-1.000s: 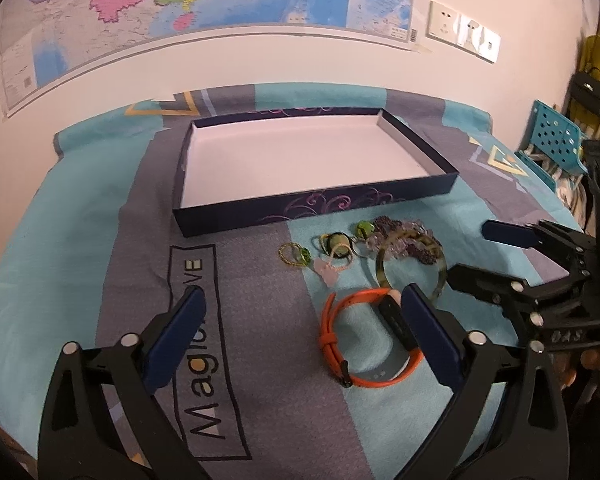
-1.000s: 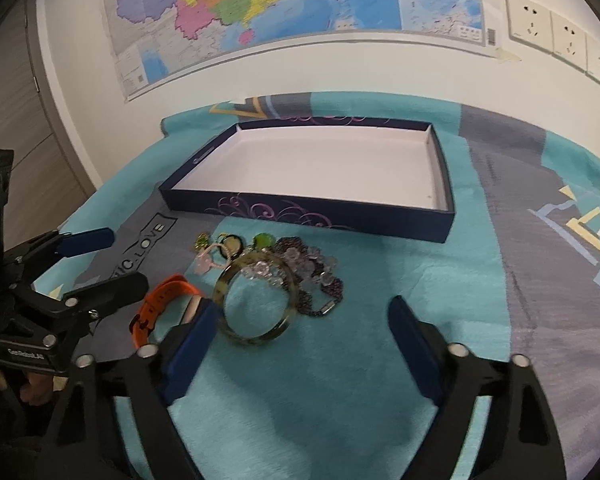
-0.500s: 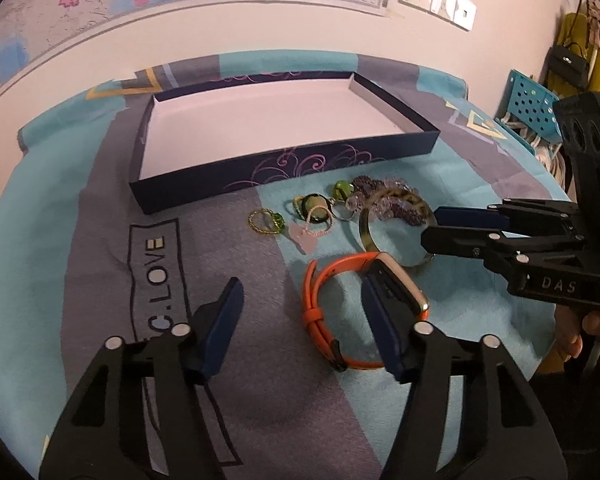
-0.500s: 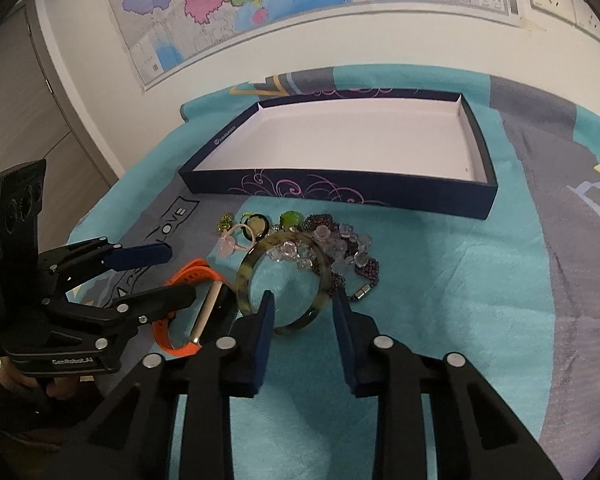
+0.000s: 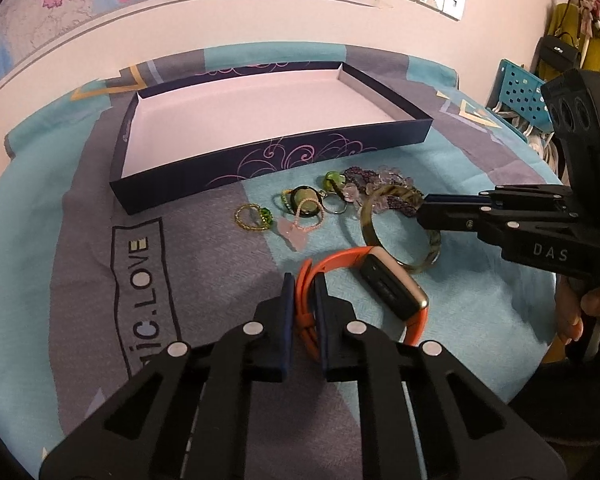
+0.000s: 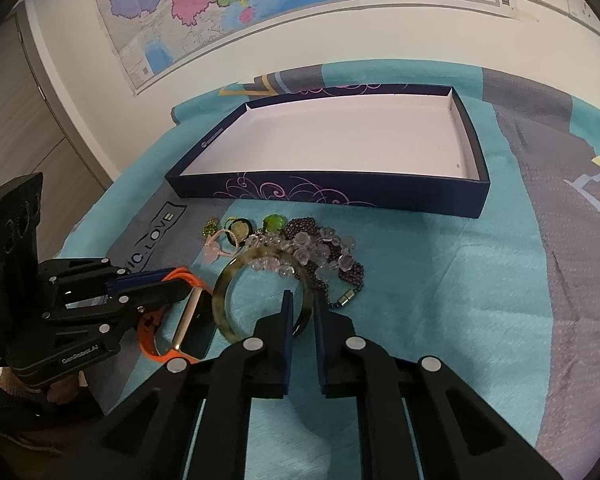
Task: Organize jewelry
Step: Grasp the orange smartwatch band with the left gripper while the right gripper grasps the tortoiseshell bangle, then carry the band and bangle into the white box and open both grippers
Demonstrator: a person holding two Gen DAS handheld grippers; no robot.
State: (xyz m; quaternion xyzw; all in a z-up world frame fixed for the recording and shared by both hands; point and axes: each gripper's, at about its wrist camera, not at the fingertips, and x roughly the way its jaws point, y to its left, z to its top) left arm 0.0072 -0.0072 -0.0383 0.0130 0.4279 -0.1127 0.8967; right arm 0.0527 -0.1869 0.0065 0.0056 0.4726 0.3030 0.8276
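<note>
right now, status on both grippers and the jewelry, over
Left gripper shut on orange watch strap. Right gripper shut on green bangle. Navy box holds nothing yet. Beaded bracelets overlap the bangle's far rim.

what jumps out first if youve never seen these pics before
Both grippers are clamped on jewelry at once: the left gripper pinches the strap of the orange watch, and the right gripper grips the green bangle beside it. Behind them sits the dark blue box, with a tangle of rings and beaded bracelets on the teal cloth in front of it.
</note>
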